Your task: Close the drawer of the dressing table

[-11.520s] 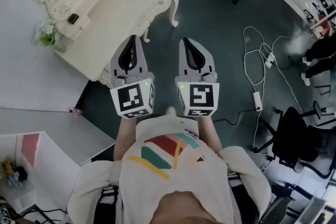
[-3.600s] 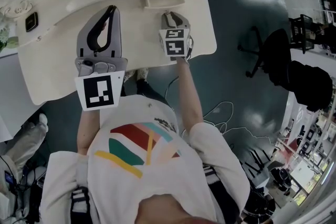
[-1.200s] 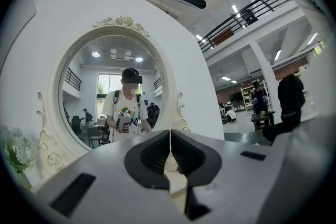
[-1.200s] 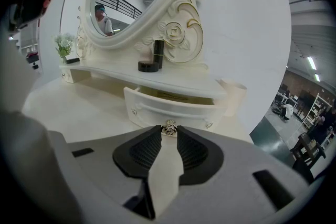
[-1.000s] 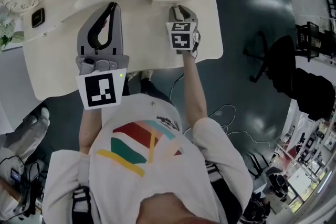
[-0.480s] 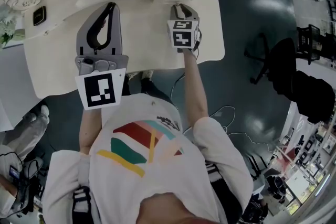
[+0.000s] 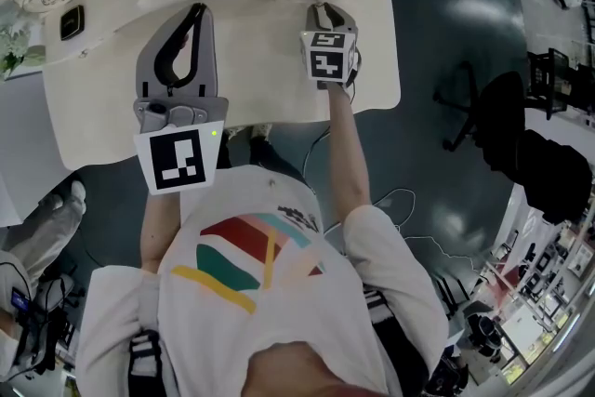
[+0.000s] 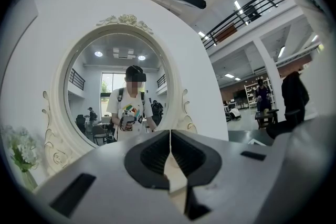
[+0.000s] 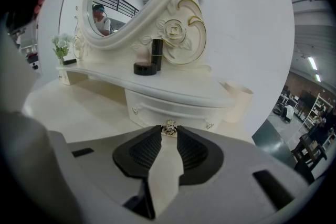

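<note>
The cream dressing table [image 7: 260, 70] lies below me. Its small drawer [image 9: 157, 107] sits under the raised shelf, its front almost flush with the shelf. My right gripper [image 7: 323, 8] reaches down to that front, and its tips are shut on the round metal drawer knob [image 9: 168, 129]. My left gripper [image 7: 194, 12] hovers over the tabletop to the left, pointing level at the oval mirror [image 8: 121, 92]. Its jaws [image 8: 170, 136] are shut with nothing between them.
On the shelf stand a black jar and tube [image 9: 149, 60], and a cream cup [image 9: 237, 99] sits at the right end. A small black box [image 7: 72, 21] and white flowers [image 7: 13, 60] are at the table's left. Dark floor and office chairs [image 7: 488, 107] lie to the right.
The drawer has slid a little further in under the shelf, with my right gripper following it on the knob. The left gripper has stayed put.
</note>
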Demonstrator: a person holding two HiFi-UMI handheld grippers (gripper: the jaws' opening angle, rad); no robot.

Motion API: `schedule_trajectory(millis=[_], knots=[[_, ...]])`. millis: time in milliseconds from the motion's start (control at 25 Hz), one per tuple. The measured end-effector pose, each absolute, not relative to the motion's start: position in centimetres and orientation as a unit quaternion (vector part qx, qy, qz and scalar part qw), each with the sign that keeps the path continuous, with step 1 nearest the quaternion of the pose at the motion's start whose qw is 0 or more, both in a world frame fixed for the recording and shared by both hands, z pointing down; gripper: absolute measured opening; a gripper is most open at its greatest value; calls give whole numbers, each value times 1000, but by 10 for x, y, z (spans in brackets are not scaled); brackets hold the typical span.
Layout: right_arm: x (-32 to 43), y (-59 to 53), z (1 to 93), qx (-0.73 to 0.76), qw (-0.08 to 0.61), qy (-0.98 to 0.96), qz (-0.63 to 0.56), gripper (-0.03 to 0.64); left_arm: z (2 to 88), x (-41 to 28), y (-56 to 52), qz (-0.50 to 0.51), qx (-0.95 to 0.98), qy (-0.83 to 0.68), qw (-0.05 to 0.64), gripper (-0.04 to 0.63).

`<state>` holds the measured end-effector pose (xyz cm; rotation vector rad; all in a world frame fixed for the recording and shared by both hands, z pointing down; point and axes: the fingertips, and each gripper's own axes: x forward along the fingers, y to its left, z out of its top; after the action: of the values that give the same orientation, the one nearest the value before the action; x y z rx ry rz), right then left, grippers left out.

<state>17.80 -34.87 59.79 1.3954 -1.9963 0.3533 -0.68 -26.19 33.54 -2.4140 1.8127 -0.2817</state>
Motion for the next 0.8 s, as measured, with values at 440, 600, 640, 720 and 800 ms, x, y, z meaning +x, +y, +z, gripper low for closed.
schedule_trajectory(millis=[440, 600, 640, 720, 800], knots=[[175, -357, 597, 535, 329, -766, 137, 83, 337, -11, -260, -98, -791, 602, 52, 8], [174, -360, 598, 535, 332, -766, 133, 83, 340, -14, -260, -102, -788, 605, 50, 8], [174, -361, 598, 535, 332, -766, 133, 83, 341, -15, -260, -103, -788, 605, 50, 8], [173, -364, 597, 535, 332, -766, 132, 83, 341, -17, -260, -105, -787, 606, 50, 8], [172, -366, 596, 536, 330, -766, 131, 83, 344, -18, -260, -107, -786, 607, 47, 8]])
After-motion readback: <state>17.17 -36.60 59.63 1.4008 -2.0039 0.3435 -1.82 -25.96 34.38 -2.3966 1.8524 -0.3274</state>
